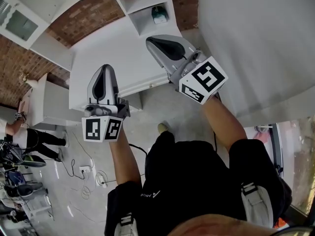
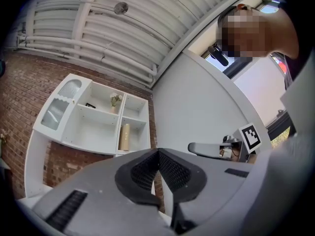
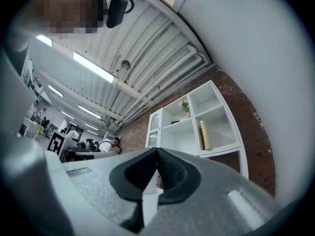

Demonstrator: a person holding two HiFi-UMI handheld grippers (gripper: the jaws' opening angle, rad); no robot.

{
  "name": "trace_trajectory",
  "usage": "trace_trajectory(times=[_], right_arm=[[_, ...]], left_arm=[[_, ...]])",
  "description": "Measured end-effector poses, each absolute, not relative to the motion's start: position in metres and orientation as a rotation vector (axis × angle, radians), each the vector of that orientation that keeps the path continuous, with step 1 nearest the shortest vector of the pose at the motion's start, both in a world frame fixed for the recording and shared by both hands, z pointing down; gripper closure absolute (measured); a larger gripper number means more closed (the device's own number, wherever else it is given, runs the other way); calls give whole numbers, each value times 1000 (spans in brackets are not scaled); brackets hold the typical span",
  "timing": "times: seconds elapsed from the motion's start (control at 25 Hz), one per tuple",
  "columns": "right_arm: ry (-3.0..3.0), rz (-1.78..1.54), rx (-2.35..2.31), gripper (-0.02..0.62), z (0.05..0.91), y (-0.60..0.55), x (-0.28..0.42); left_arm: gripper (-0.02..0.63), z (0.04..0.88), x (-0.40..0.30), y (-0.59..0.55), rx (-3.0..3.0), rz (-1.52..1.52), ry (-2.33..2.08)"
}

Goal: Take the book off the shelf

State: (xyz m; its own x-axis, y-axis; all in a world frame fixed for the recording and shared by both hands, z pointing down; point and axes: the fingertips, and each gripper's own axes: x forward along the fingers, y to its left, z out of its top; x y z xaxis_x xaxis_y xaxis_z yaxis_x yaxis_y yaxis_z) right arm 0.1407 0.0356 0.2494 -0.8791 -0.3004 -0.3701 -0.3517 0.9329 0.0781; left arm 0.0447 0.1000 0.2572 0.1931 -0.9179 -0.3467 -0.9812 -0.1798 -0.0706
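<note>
Two grippers are up in front of you, side by side and well apart, each tipped a little above level. Your left forearm [image 1: 125,163] runs straight out from your body, with the left gripper [image 1: 105,72] pointing away from you beyond its marker cube [image 1: 102,129]. Your right forearm [image 1: 224,122] reaches farther out, so the right gripper [image 1: 153,42] sits ahead and to the right of the left one, its nose angled in towards the left. In the left gripper view the jaws are pressed together at the tips with nothing between them, and the right gripper view shows the same: closed and empty. The shelf [image 2: 93,127] hangs on the brick wall [image 2: 19,97], ahead of both grippers and above their tips, neither one touching it. It lies up and left of the left gripper's nose and up and right of the right one's. A tan upright thing [image 2: 124,136] stands in its lower right compartment, and a small plant [image 2: 115,100] sits a compartment higher and to the left. In the head view a teal thing [image 1: 159,14] sits in a white cubby just beyond the right gripper's tip. Which of these is the book you cannot tell.
</note>
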Motion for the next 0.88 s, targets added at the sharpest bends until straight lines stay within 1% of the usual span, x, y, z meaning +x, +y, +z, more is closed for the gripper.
trace_trajectory(times=[0.24, 0.4, 0.52, 0.68, 0.8, 0.88], right_arm=[[2732, 213, -516, 594, 245, -11, 127], [2729, 185, -555, 592, 244, -50, 104], [2732, 165, -604, 592, 225, -78, 73], [2737, 193, -658, 592, 202, -141, 18], [2744, 213, -701, 576, 187, -194, -30], [2737, 223, -735, 558, 178, -220, -48]], left_arm=[[607, 255, 28, 65, -2174, 362, 1770], [607, 254, -1, 35, -2162, 385, 1764], [607, 241, -32, 12, -2188, 398, 1745], [607, 230, -82, -50, -2230, 402, 1706], [607, 222, -127, -101, -2259, 401, 1676], [607, 217, -145, -126, -2275, 399, 1650]])
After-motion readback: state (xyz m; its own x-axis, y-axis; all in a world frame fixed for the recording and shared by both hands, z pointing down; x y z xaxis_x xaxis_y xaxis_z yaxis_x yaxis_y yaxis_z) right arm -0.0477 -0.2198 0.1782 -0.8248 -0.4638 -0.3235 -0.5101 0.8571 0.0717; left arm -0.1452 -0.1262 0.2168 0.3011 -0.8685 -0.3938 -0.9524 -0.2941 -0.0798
